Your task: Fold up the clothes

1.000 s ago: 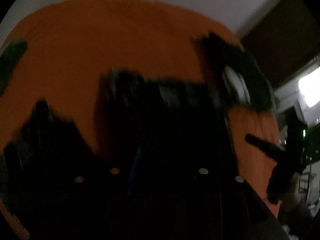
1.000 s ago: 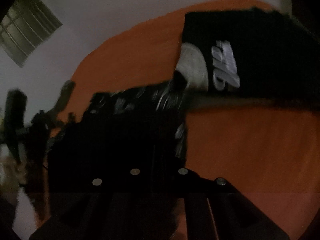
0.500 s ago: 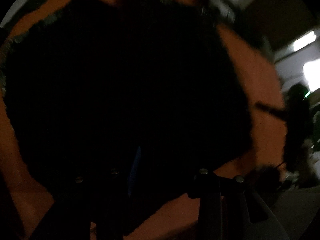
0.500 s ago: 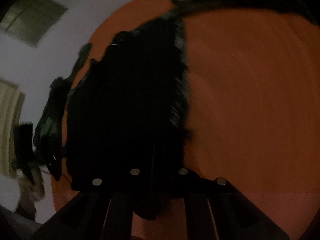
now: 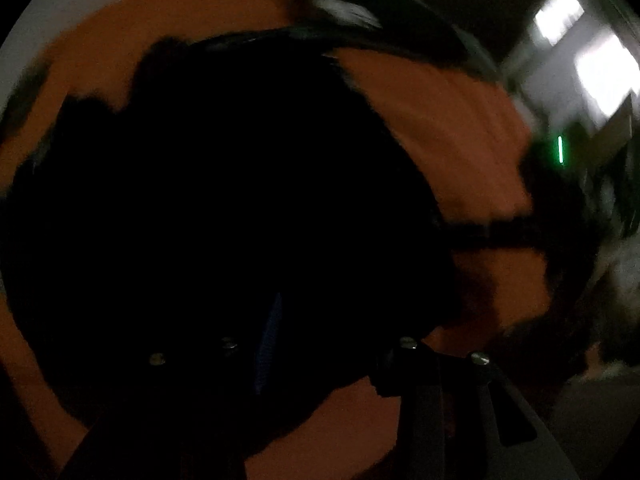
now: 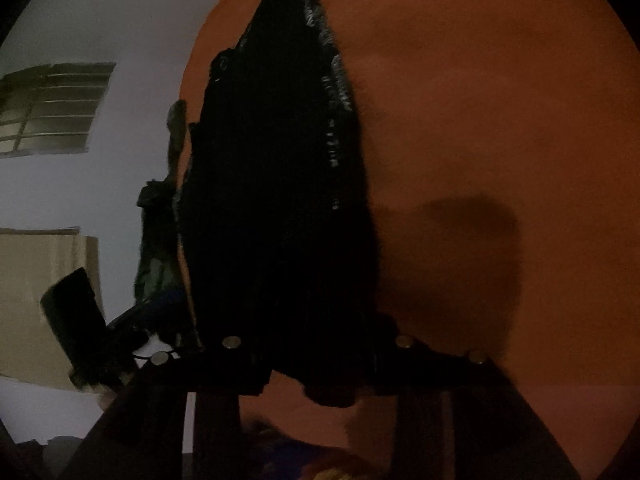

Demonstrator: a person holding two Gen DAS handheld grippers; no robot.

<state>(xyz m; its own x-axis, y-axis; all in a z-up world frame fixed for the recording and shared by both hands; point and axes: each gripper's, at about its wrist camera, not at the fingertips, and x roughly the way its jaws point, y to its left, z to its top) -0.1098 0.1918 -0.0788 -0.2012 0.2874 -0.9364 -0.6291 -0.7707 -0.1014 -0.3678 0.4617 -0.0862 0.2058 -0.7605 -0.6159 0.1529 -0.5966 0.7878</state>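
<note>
Orange cloth covers the surface (image 6: 500, 120), and the black garment (image 6: 280, 200) lies spread on it, a long dark panel running away from the right gripper (image 6: 316, 360). That gripper's jaws are opening at this moment; the garment's near hem sits between the fingers, though it is too dark to say whether the pads press on it. My read: a fold has been laid down and the hem is being let go so the cloth settles flat.

Over to the left wrist view: the black garment (image 5: 220, 220) fills most of the frame, bunched and blurred, orange surface (image 5: 440, 128) showing beyond it. The left gripper (image 5: 316, 352) is also opening its jaws, with cloth between the fingers; grip or no grip, I cannot tell in this gloom. Beyond the garment, at the surface's far edge, lies a second dark item with a pale patch (image 5: 344, 8), well apart from the work.

Both grippers sit at the garment's near edge, likely to keep the fold line straight.
</note>
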